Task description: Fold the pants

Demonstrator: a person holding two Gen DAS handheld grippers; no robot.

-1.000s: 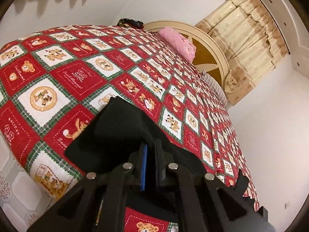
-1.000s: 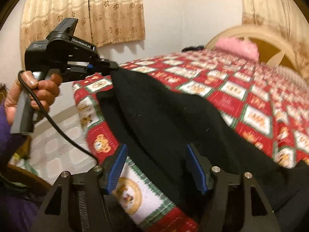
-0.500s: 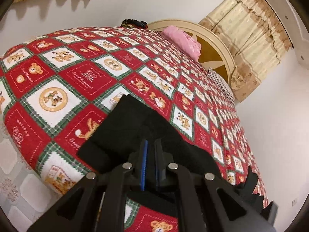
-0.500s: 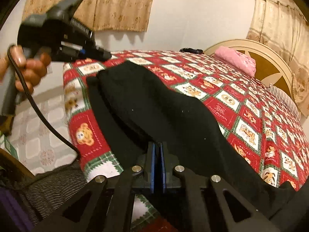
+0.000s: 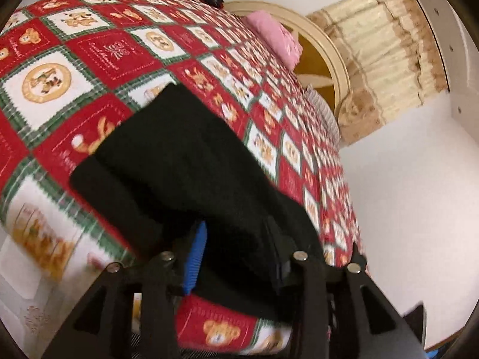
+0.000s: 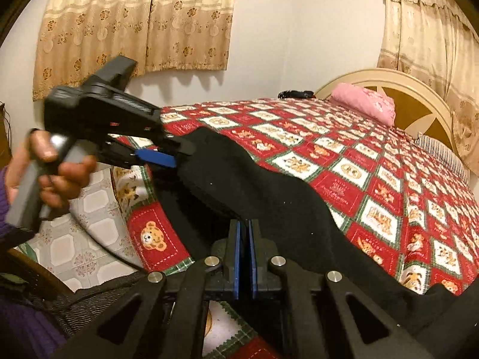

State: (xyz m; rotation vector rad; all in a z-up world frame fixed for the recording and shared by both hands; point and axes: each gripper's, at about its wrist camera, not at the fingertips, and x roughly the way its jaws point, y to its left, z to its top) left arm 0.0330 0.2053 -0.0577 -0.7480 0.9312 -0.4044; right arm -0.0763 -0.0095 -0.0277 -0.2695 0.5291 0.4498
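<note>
The black pants (image 5: pixel 185 161) lie along the near edge of the bed, on the red teddy-bear quilt (image 5: pixel 89 56); they also show in the right wrist view (image 6: pixel 269 197). My left gripper (image 5: pixel 236 248) is open, its jaws apart around the pants' end; it also shows in the right wrist view (image 6: pixel 176 152), held in a hand at the left. My right gripper (image 6: pixel 245 257) is shut on the pants' near edge, further along the cloth.
A pink pillow (image 6: pixel 365 101) lies by the cream headboard (image 6: pixel 419 89). A dark object (image 6: pixel 295 93) sits at the quilt's far edge. Curtains (image 6: pixel 134 21) hang on the walls. Tiled floor (image 6: pixel 89 221) lies below the bed's end.
My left gripper, shut on the pants a moment ago, has opened. My right gripper was open a second ago and closed on the pants' edge; it stays shut.
</note>
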